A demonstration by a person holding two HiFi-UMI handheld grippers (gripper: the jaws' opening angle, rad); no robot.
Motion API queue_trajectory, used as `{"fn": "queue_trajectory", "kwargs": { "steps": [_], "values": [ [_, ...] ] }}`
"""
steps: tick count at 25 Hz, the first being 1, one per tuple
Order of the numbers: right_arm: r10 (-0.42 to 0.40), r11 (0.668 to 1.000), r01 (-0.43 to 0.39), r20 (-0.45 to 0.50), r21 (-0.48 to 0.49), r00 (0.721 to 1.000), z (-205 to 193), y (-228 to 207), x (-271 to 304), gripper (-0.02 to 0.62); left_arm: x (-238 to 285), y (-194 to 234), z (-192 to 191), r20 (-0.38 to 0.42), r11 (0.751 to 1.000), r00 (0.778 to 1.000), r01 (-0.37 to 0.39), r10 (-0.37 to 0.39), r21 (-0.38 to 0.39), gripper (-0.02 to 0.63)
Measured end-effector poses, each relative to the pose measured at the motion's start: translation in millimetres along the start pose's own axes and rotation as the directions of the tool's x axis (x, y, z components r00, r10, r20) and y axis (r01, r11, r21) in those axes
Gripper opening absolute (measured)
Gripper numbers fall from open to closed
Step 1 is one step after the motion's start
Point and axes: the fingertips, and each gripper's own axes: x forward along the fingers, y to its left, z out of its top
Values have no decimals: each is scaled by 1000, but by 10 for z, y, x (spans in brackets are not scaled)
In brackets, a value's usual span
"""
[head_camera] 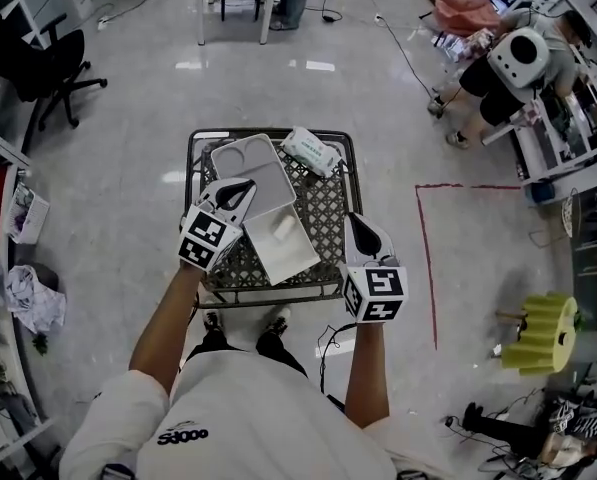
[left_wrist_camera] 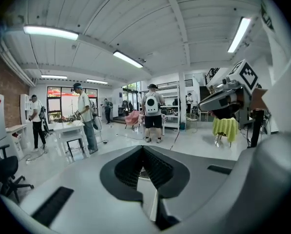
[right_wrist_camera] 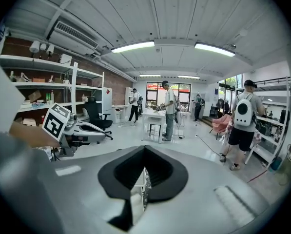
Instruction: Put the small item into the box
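An open white box point(head_camera: 302, 264) sits on a black wire-mesh table point(head_camera: 325, 203) in the head view, with a small white item point(head_camera: 283, 230) lying inside it. Behind it lies the flat grey-white lid point(head_camera: 250, 160). My left gripper point(head_camera: 242, 189) hovers over the lid's near left corner, left of the box, with its jaws shut and nothing between them. To the right of the box, my right gripper point(head_camera: 356, 222) hangs by the table's right edge, jaws together and empty. Both gripper views look out level across the room: left gripper point(left_wrist_camera: 143, 147), right gripper point(right_wrist_camera: 145, 147).
A packet of wipes point(head_camera: 311, 151) lies at the table's back right corner. Red tape point(head_camera: 425, 253) marks the floor to the right. An office chair point(head_camera: 56, 60) stands at the far left, a yellow object point(head_camera: 544, 329) at the right. Several people stand in the room.
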Motion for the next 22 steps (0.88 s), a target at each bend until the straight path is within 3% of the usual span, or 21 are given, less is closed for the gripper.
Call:
{"fn": "queue_trajectory", "kwargs": {
  "steps": [14,22],
  "values": [
    [77,991,-62,132,-116,988,848,288,-31,11,-523,244,986,169,996,985,-47,33,77,6],
    [100,986,-73,182,-149,978,1060,321,-73,10,-619,188,1349,230,990,973,-49,19,129,6]
  ]
}}
